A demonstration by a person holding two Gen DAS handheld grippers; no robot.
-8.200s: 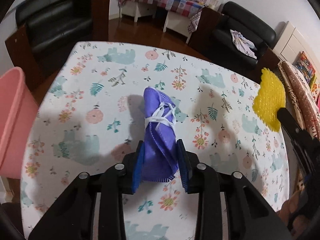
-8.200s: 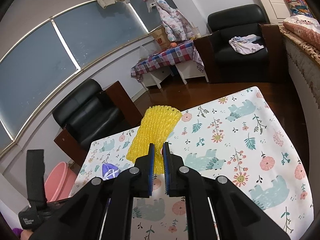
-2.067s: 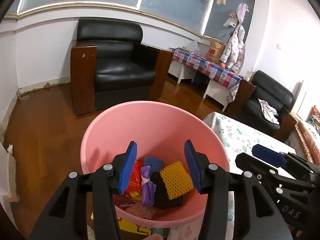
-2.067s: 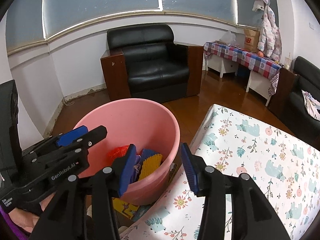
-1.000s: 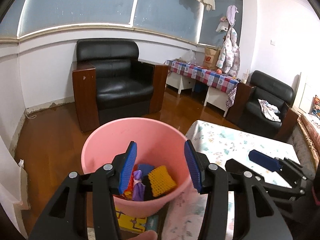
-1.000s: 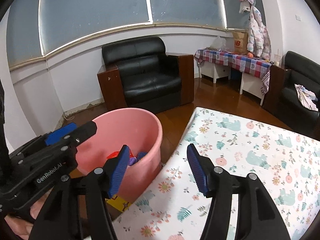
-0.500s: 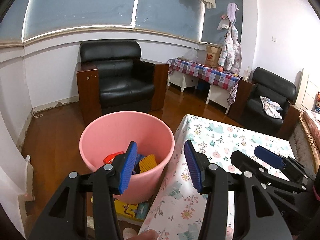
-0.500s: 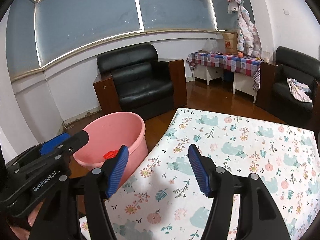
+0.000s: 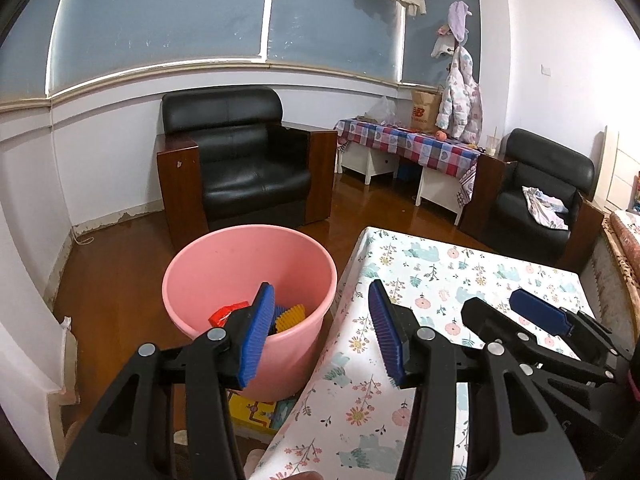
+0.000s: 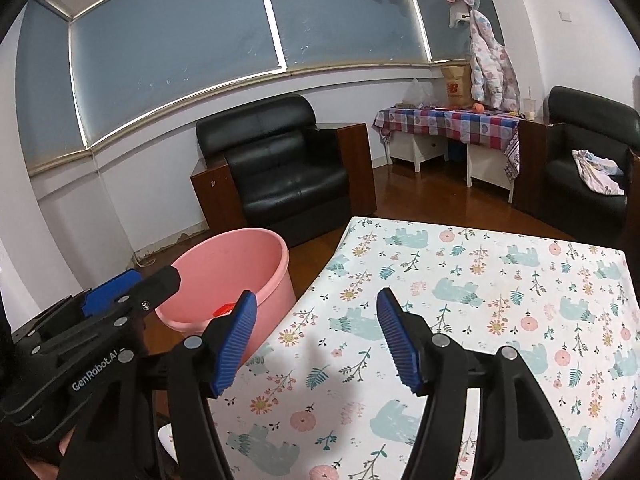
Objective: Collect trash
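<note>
Beside the floral table, trash fills the pink bin; the left gripper and right gripper gape empty.

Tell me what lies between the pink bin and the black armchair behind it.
Only bare wooden floor separates the pink bin from the black armchair; the left wrist view shows it best.

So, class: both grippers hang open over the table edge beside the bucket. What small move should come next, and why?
Probably draw both back and stop. The left gripper and right gripper are open with nothing between their fingers, the round pink plastic bucket already holds red, blue and yellow scraps, and the visible floral tablecloth shows no trash left to collect.
</note>
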